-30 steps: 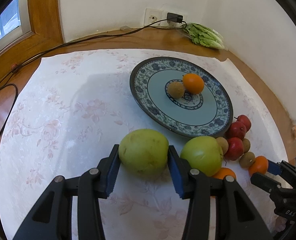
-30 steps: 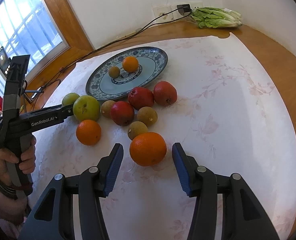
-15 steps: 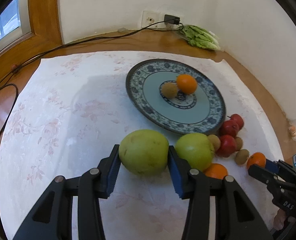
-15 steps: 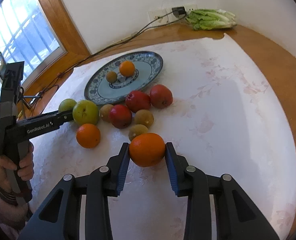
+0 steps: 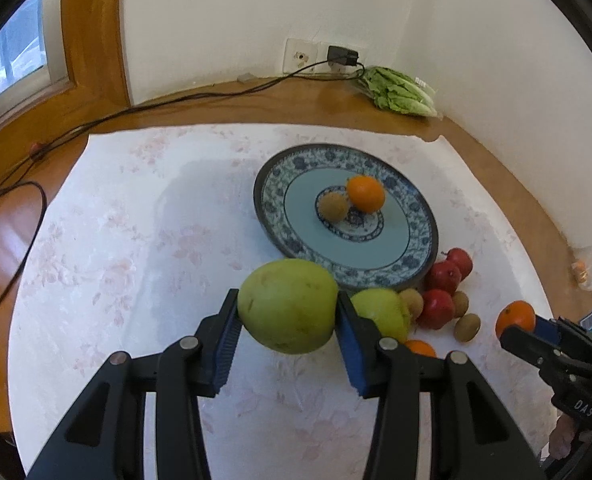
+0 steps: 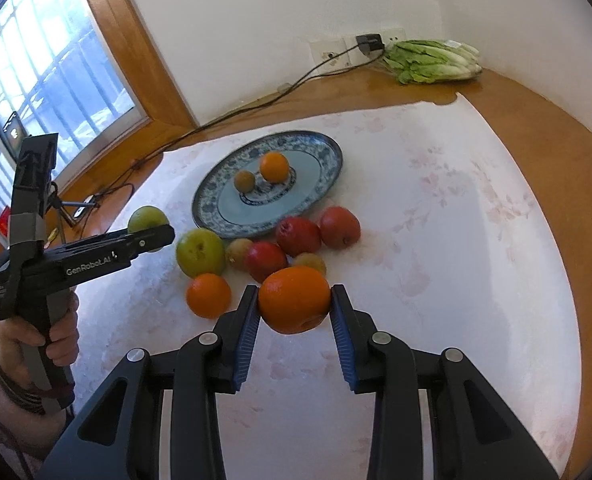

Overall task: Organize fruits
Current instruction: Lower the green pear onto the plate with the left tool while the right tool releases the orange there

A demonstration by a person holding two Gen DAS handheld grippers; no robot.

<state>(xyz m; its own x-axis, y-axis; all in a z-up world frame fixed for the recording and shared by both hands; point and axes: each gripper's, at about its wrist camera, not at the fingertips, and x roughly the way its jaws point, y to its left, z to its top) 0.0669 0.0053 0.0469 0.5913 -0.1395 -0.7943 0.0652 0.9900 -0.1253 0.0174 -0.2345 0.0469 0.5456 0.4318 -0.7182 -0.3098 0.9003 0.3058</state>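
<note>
Blue pads on both tools are biting into fruit! The left gripper (image 5: 288, 320) has its jaws pressed on either flank of a big green pear (image 5: 288, 306), held near the front edge of the blue-patterned plate (image 5: 412, 256). The right gripper (image 6: 294, 316) is squeezed onto an orange (image 6: 295, 299), and the pads sit tight on both sides of it.

Look at the crowd around them. Just behind the held orange lies the loose pile on the pale floral cloth (image 6: 476, 240): a green apple (image 6: 200, 252), a second orange (image 6: 209, 295), three red fruits (image 6: 340, 227) and two brown kiwis (image 6: 238, 254) that I can count from the right wrist view, all huddled at the plate's near rim. A third kiwi shows only from the left wrist view. That pile sits between the right gripper and the plate. The pear, in the left wrist view, covers part of the plate's front rim.

On the plate itself: one orange (image 6: 274, 167) and one kiwi (image 6: 244, 181), touching, near the centre.

Far back, a bundle of leafy greens (image 6: 432, 62) rests on the wooden tabletop (image 6: 536, 120) by the wall, beside a socket with a black plug (image 6: 370, 43), its cable trailing left toward the window (image 6: 48, 68). At left, a person's hand (image 6: 36, 336) grips the left tool's handle.
</note>
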